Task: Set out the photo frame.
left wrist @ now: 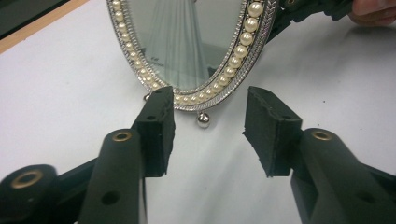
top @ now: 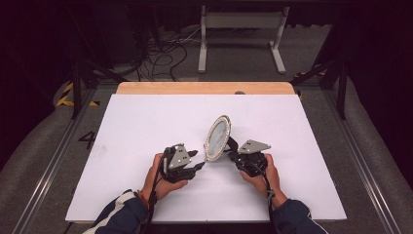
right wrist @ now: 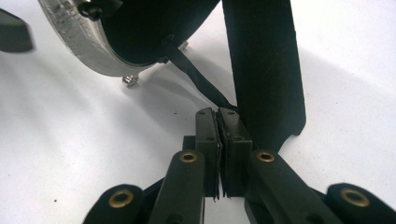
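Note:
An oval mirror point(top: 217, 136) with a pearl and silver rim stands tilted on the white board. In the left gripper view the mirror point(left wrist: 187, 42) rests on small silver ball feet point(left wrist: 202, 120). My left gripper point(left wrist: 210, 121) is open just in front of the bottom rim, with nothing between its pads. The left gripper point(top: 200, 163) sits at the mirror's lower left. My right gripper point(right wrist: 217, 116) is shut on a thin black ribbon point(right wrist: 196, 77). The ribbon runs from the mirror's black back point(right wrist: 140, 28) to its black stand leg point(right wrist: 264, 60). The right gripper point(top: 233, 155) is behind the mirror's lower right.
The white board point(top: 146, 126) lies on a wooden table whose far edge point(top: 204, 87) shows beyond it. A white metal frame point(top: 241, 34) and loose cables point(top: 160, 58) are on the floor past the table. A person's hands and sleeves come in from the front edge.

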A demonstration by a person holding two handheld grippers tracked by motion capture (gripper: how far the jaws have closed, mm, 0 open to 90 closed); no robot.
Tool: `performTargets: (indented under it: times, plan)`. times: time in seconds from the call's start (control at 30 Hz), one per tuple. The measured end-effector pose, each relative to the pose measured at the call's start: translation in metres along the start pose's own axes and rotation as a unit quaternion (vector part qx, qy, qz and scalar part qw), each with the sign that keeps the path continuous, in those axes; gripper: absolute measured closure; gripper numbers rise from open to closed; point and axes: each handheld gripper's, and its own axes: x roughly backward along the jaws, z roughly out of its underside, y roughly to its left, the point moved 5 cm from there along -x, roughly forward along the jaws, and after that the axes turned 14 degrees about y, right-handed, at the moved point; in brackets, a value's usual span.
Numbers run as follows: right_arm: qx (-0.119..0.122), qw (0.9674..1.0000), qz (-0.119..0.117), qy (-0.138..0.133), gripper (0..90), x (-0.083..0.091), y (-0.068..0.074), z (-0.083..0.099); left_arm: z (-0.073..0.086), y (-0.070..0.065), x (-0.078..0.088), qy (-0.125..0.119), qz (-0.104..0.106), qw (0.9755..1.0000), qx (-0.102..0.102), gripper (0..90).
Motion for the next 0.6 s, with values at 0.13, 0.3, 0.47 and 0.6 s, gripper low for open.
performTargets:
  times: [0.13, 0.3, 0.47, 0.6]
  plan:
    - [-0.003, 1.0000, 0.000, 0.001, 86.3, 0.000, 0.000, 0.000, 0.006, 0.000, 0.005, 0.005, -0.003, 1.0000, -0.001, 44.8]
    - [0.001, 1.0000, -0.010, 0.000, 81.5, 0.003, 0.004, 0.000, 0.016, 0.003, 0.011, 0.019, -0.011, 0.9997, -0.006, 40.1]
    - [0.015, 0.9996, -0.020, -0.014, 75.7, 0.008, 0.015, -0.003, 0.033, 0.009, 0.020, 0.029, -0.012, 0.9995, 0.005, 34.3]
    - [0.019, 0.9993, -0.026, -0.021, 70.5, 0.010, 0.021, -0.004, 0.042, 0.010, 0.025, 0.033, -0.015, 0.9993, 0.006, 31.1]
